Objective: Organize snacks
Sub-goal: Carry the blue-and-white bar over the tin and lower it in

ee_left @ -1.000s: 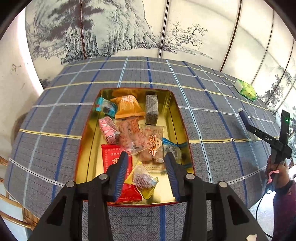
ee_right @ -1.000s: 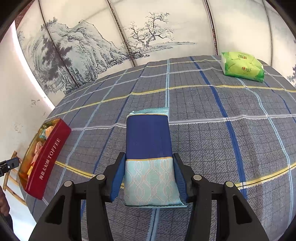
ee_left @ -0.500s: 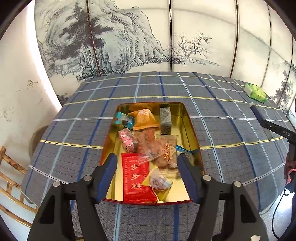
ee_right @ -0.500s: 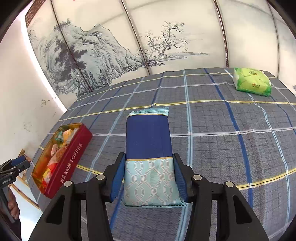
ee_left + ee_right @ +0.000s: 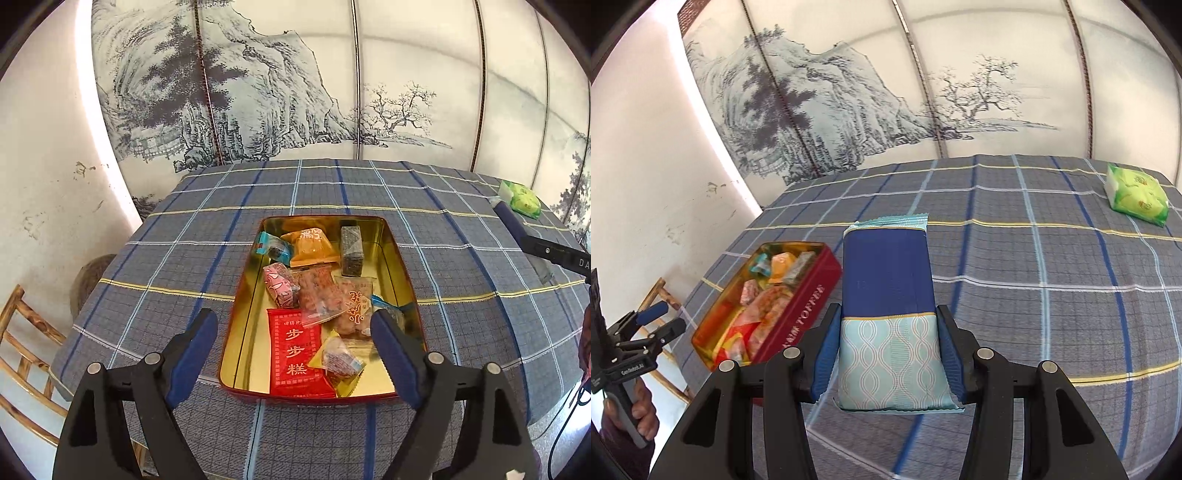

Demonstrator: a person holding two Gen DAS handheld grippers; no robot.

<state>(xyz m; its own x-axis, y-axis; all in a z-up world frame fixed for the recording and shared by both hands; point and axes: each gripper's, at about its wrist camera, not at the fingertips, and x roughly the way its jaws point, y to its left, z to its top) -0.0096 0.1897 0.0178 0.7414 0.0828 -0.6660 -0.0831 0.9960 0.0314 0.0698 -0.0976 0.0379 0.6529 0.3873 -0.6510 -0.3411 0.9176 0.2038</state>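
Note:
A red toffee tin (image 5: 255, 321) with a gold inside lies open on the plaid tablecloth, filled with several wrapped snacks, among them a red packet (image 5: 293, 354) and a yellow-wrapped sweet (image 5: 340, 360). My left gripper (image 5: 293, 345) hovers over the tin's near end, its jaws opening, nothing between them. My right gripper (image 5: 886, 354) is shut on a blue and pale-teal snack packet (image 5: 888, 295), held above the cloth to the right of the tin (image 5: 805, 306). The left gripper (image 5: 655, 325) shows at the left edge there, and the right gripper's blue finger (image 5: 511, 221) at the right edge of the left wrist view.
A green packet (image 5: 1137, 199) lies at the table's far right corner, also the green packet (image 5: 522, 199) in the left wrist view. A painted folding screen (image 5: 332, 92) stands behind the table. A wooden chair (image 5: 22, 354) sits at the near left. A hand (image 5: 642, 413) holds the left tool.
The left gripper's jaws have spread wide and drawn back and up from the yellow-wrapped sweet, which stays in the tin. The right gripper has carried the blue packet up and toward the tin.

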